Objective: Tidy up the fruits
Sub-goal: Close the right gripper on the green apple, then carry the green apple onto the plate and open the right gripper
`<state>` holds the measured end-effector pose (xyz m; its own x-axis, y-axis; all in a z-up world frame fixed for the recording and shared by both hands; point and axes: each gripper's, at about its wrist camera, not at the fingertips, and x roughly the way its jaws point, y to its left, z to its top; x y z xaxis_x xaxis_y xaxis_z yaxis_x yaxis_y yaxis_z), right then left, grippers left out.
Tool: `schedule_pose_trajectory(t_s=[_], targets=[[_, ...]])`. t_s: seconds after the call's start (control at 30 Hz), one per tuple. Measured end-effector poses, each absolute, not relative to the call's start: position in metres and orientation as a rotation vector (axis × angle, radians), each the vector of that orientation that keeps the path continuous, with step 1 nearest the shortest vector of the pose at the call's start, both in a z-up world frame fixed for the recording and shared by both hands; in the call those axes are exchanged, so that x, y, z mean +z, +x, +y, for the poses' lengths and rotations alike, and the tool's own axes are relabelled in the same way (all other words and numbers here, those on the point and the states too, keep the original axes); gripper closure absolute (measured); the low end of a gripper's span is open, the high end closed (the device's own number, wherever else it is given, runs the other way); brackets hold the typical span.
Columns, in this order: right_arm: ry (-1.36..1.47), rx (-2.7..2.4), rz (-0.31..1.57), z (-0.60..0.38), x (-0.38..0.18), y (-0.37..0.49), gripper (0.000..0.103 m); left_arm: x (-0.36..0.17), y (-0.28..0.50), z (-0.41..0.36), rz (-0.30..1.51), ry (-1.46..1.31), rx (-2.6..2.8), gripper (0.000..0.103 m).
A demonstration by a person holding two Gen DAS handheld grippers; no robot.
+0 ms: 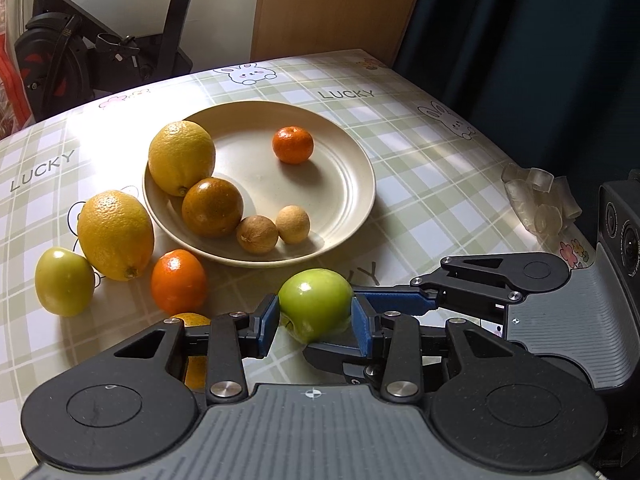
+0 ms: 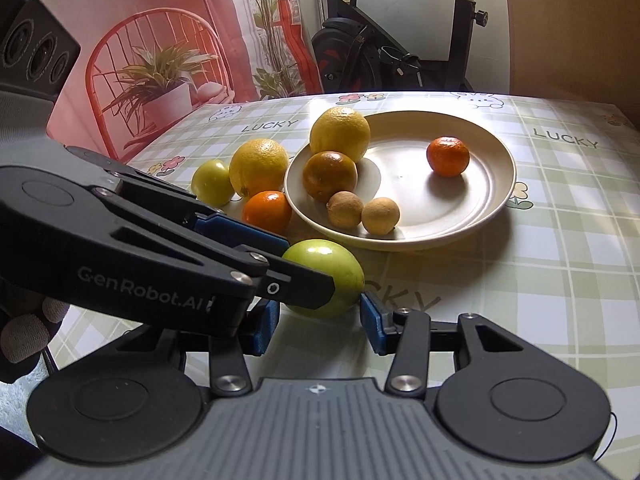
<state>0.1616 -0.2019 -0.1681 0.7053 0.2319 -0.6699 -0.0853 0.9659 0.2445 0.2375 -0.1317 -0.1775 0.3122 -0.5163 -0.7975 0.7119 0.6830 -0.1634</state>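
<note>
Checked green-and-white cloth covers the table [image 1: 420, 168], printed with rabbits, flowers and the word "LUCKY" several times. Behind its far edge stand an exercise bike [image 2: 380, 52] and a pink backdrop with a chair and plants [image 2: 160, 60].

In the left wrist view, the left gripper [image 1: 315, 314] has its blue pads clamped on a green apple [image 1: 315, 304], low over the table at 6 o'clock from the plate [image 1: 352, 200]. The right gripper [image 2: 320, 320] comes in from 3 o'clock; its jaws are apart, one pad beside the apple, the other partly hidden behind the left gripper's finger, which reads "GenRobot.AI".

The plate holds a lemon [image 1: 182, 158] at its 9 o'clock rim, a dark orange [image 1: 212, 207], two small brown fruits [image 1: 257, 234], and a mandarin [image 1: 293, 145] alone toward 1 o'clock. Most of the plate's middle and right half is bare.

Off the plate, at 8 o'clock, lie a second lemon [image 1: 116, 235], a second green apple [image 1: 65, 282] and an orange [image 1: 179, 282], close together. Another orange fruit is mostly hidden under the left gripper's linkage. Clear plastic pieces [image 1: 540, 200] sit near the table's right edge; what they are is hard to tell. Open cloth stretches to the plate's right.

A gloved hand [image 2: 24, 336] is cut off at the right wrist view's left edge.
</note>
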Motion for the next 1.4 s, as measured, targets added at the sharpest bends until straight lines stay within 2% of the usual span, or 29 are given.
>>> schedule_pose_trajectory(t_s=[0.13, 0.27, 0.53, 0.8, 1.1, 1.4], targets=[[0.222, 0.167, 0.756, -0.206, -0.168, 0.159, 0.061, -0.181, 0.238, -0.139, 0.938, 0.247, -0.806, 0.058], [0.224, 0.159, 0.752, -0.208, -0.169, 0.159, 0.061, -0.183, 0.246, -0.140, 0.963, 0.194, -0.799, 0.056], [0.233, 0.165, 0.742, -0.209, -0.172, 0.160, 0.054, -0.186, 0.248, -0.143, 0.969, 0.204, -0.805, 0.054], [0.250, 0.171, 0.739, -0.211, -0.172, 0.158, 0.054, -0.182, 0.237, -0.146, 0.943, 0.250, -0.788, 0.054], [0.277, 0.139, 0.629, -0.228, -0.148, 0.148, 0.054, -0.152, 0.230, -0.160, 0.830, 0.288, -0.816, 0.054], [0.245, 0.078, 0.634, -0.255, -0.147, 0.167, 0.054, -0.155, 0.254, -0.191, 0.858, 0.234, -0.835, 0.055]])
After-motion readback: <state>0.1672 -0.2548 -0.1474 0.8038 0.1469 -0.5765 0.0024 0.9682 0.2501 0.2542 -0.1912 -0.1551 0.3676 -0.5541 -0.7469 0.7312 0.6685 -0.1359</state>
